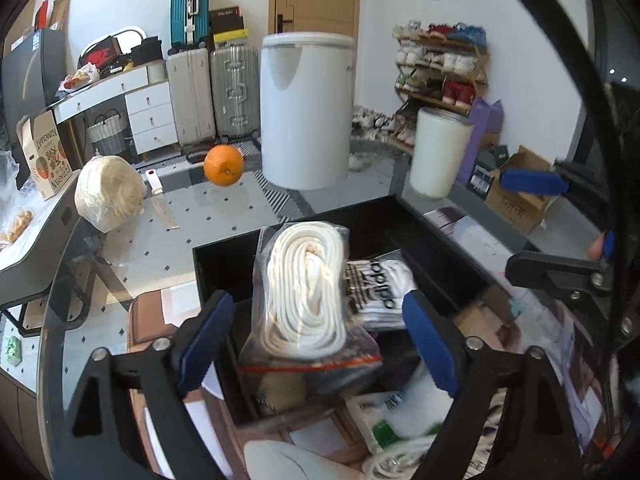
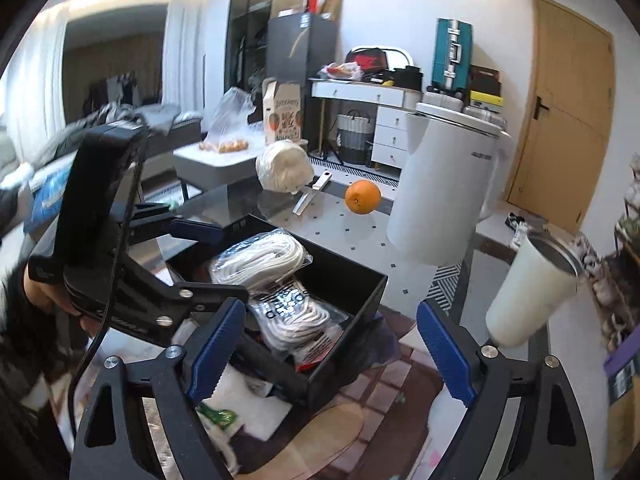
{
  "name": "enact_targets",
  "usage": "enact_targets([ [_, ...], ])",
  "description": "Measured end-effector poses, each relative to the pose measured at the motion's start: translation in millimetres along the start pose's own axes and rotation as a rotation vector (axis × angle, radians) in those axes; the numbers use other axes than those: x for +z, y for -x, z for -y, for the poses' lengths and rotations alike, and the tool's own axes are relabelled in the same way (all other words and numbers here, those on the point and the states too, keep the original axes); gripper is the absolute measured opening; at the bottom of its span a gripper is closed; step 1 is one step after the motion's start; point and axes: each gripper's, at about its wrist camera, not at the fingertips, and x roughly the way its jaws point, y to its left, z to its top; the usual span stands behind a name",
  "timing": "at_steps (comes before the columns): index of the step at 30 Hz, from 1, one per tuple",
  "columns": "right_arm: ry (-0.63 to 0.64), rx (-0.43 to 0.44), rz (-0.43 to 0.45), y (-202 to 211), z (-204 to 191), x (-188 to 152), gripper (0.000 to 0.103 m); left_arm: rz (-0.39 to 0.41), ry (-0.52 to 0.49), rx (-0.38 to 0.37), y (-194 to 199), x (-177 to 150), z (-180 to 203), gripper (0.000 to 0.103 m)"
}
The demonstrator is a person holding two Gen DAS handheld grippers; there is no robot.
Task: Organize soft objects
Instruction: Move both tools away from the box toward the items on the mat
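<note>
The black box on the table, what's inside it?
The black box holds a bagged coil of white rope beside folded white socks. Anything beneath them is covered.

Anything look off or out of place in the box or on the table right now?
The bagged white rope stands on end in the black box, sticking up above its rim, not lying flat. Next to it the adidas socks lean. An orange sits loose on the glass table. Both grippers are open and empty.
</note>
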Motion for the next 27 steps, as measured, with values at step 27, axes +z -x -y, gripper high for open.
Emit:
enact_targets([
  [27,-0.184,-0.054,-0.038,46.4,-25.9,-42.8,0.103,0.133,0.161,0.150,102.3,-75.1,1.3,0.103],
])
